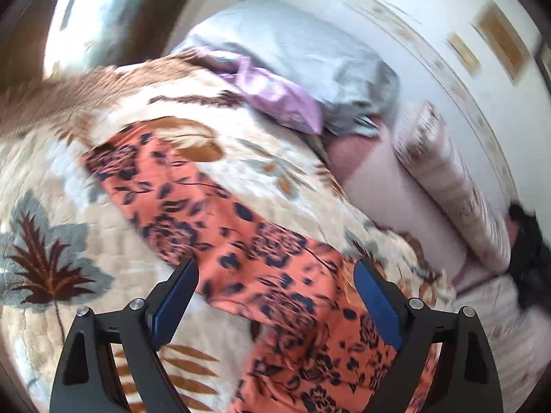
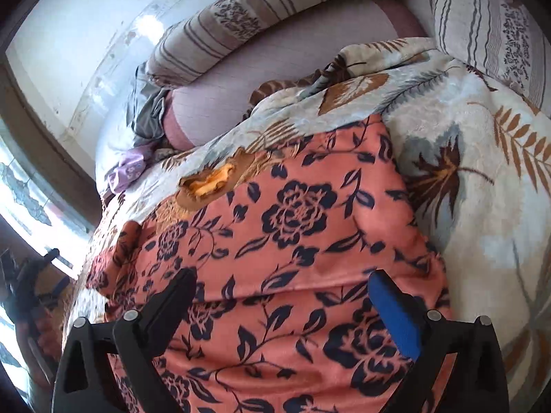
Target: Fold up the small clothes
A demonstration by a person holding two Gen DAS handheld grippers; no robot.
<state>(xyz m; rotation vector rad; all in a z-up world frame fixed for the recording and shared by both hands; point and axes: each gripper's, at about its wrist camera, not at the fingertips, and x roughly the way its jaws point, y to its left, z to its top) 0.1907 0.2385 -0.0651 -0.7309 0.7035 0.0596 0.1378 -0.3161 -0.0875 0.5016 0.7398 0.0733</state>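
An orange garment with dark blue flowers (image 1: 241, 237) lies spread on a leaf-patterned blanket (image 1: 44, 179). In the left wrist view, which is blurred, it runs as a long strip from upper left to lower right. My left gripper (image 1: 275, 268) is open just above it, holding nothing. In the right wrist view the garment (image 2: 292, 227) fills the middle, with a fold line across it near the fingers. My right gripper (image 2: 282, 278) is open above that fold, holding nothing. The left gripper also shows in the right wrist view (image 2: 41, 275) at the far left.
A lilac cloth (image 1: 275, 96) and a grey bundle (image 1: 310, 58) lie at the blanket's far edge. Striped pillows (image 2: 241, 17) and a pink sheet (image 2: 275, 58) lie by the white wall. A window (image 2: 20, 186) is at the left.
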